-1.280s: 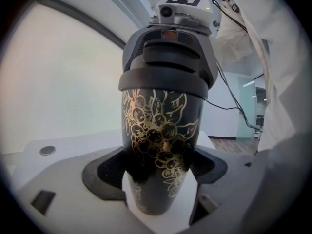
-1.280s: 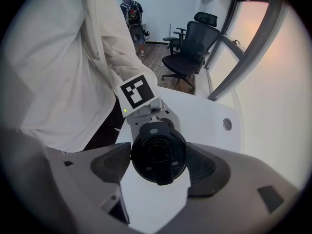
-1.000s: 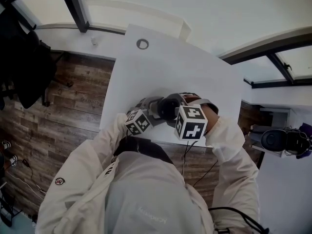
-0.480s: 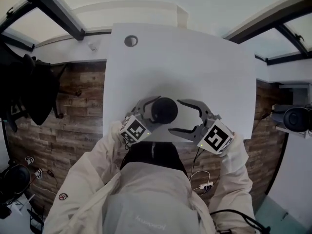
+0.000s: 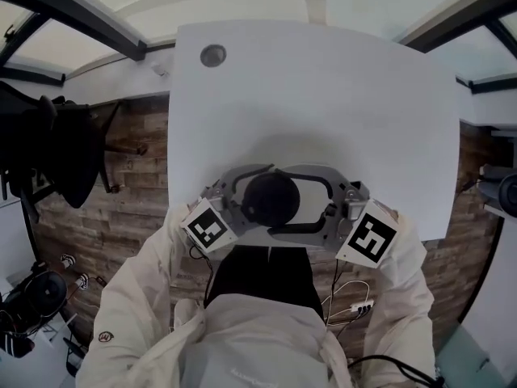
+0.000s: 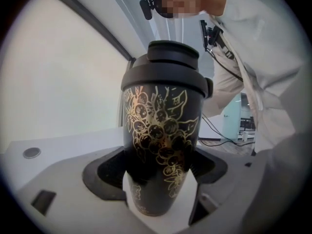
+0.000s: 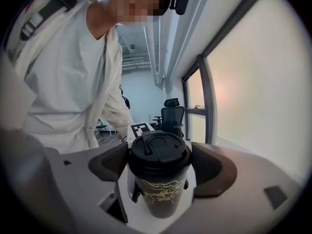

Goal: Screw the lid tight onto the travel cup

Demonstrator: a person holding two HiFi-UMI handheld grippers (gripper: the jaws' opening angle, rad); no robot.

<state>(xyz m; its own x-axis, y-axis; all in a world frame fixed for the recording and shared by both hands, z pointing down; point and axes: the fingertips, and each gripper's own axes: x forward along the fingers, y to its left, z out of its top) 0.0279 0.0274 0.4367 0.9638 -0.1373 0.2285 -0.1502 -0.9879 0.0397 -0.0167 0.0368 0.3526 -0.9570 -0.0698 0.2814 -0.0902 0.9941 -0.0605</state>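
Black travel cup with gold floral print, no legible writing, stands on the white table, clamped at its body by the left gripper. The right gripper straddles the lid — jaws released, pads just beside its rim.

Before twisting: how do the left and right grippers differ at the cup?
The left gripper clamps the travel cup low on its patterned body; the right gripper brackets the lid, contact unclear. The left comes from the head view's left, the right from its right. Both have it between their jaws.
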